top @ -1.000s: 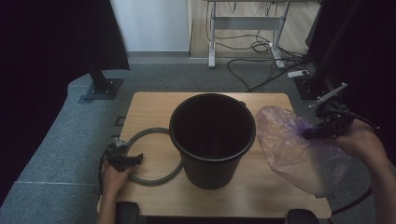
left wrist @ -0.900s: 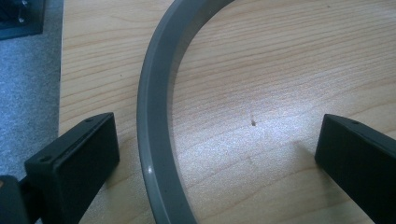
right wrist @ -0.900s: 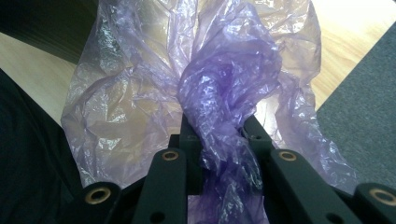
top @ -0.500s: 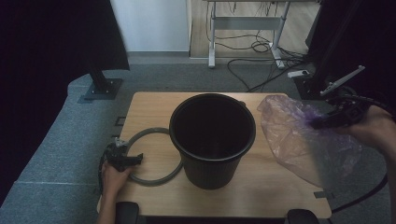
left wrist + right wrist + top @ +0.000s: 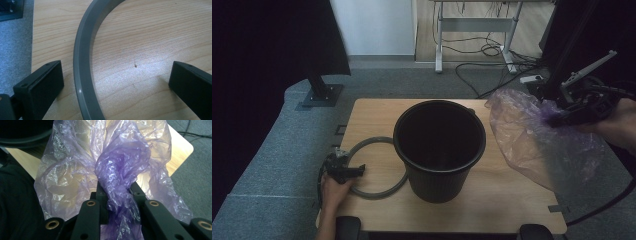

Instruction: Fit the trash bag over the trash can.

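The right gripper (image 5: 562,120) is raised at the far right of the scene, past the right edge of the surface (image 5: 377,125). Its jaws are clamped on a bunched fold of the bag (image 5: 537,145), a thin, crinkled, see-through purple plastic one. In the right gripper view the gathered plastic (image 5: 120,170) is pinched between the two black jaws and spreads out beyond them. From the grip the bag hangs down and leftward, its lower part draped over the right side of the surface, near the bucket (image 5: 439,145) but apart from it.

The bucket, black and upright, stands at the middle of the surface with its mouth open upward.

The left gripper (image 5: 343,170) rests at the near left of the surface, held in the person's hand (image 5: 334,190). Its jaws stand wide apart, straddling a stretch of the ring (image 5: 379,192), a grey hoop lying flat on the wood just left of the bucket. In the left gripper view the ring (image 5: 83,62) curves between the jaws, closer to the left one, with neither pressing on it.
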Demonstrator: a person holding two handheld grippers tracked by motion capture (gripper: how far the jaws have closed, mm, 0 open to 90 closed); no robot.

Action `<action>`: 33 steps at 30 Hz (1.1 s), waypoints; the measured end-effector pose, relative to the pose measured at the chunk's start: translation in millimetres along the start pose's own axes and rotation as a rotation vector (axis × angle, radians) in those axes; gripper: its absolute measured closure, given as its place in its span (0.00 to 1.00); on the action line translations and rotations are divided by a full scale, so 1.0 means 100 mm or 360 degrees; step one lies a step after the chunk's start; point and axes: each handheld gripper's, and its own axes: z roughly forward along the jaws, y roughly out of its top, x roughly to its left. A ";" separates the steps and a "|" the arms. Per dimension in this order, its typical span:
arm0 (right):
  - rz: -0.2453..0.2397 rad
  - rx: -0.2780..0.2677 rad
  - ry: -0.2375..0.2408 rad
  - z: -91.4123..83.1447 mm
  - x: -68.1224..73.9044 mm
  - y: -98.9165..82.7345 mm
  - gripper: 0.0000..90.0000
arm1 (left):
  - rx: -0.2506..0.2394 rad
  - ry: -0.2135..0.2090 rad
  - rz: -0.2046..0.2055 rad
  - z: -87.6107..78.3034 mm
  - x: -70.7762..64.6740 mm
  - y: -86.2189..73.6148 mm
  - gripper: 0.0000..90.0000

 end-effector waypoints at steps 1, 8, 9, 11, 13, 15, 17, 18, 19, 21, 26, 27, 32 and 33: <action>-0.0003 -0.0002 0.0005 -0.01 0.01 0.02 0.83 | 0.0000 0.0000 0.0000 0.00 0.00 0.00 0.00; -0.0069 -0.0023 0.0028 -0.07 0.12 0.19 0.83 | 0.0000 0.0000 0.0000 0.00 0.00 0.00 0.00; -0.0080 -0.0026 0.0032 -0.08 0.14 0.21 0.83 | 0.0000 0.0000 0.0000 0.00 0.00 0.00 0.00; -0.0093 -0.0026 0.0036 -0.08 0.18 0.27 0.83 | 0.0000 0.0000 0.0000 0.00 0.00 0.00 0.00; -0.0117 -0.0029 0.0043 -0.08 0.23 0.33 0.83 | 0.0000 0.0000 0.0000 0.00 0.00 0.00 0.00; -0.0141 -0.0035 0.0053 -0.07 0.27 0.38 0.83 | 0.0000 0.0000 0.0000 0.00 0.00 0.00 0.00; -0.0165 -0.0038 0.0073 -0.06 0.32 0.45 0.83 | 0.0000 0.0000 0.0000 0.00 0.00 0.00 0.00; -0.0172 -0.0041 0.0086 -0.05 0.34 0.48 0.83 | 0.0000 0.0000 0.0000 0.00 0.00 0.00 0.00; -0.0184 -0.0045 0.0093 -0.04 0.36 0.51 0.83 | 0.0000 0.0000 0.0000 0.00 0.00 0.00 0.00; -0.0208 -0.0048 0.0115 -0.02 0.41 0.57 0.83 | 0.0000 0.0000 -0.0001 0.00 0.00 0.00 0.00; -0.0273 -0.0045 0.0161 0.05 0.53 0.72 0.83 | 0.0001 0.0000 0.0001 0.00 0.00 0.00 0.00; -0.0273 -0.0045 0.0161 0.05 0.53 0.72 0.83 | 0.0001 0.0000 0.0001 0.00 0.00 0.00 0.00; -0.0329 -0.0038 0.0182 0.12 0.65 0.86 0.83 | 0.0001 -0.0001 0.0001 0.00 0.00 0.00 0.00; -0.0338 -0.0034 0.0188 0.12 0.67 0.89 0.83 | 0.0000 -0.0001 0.0001 0.00 0.00 0.00 0.00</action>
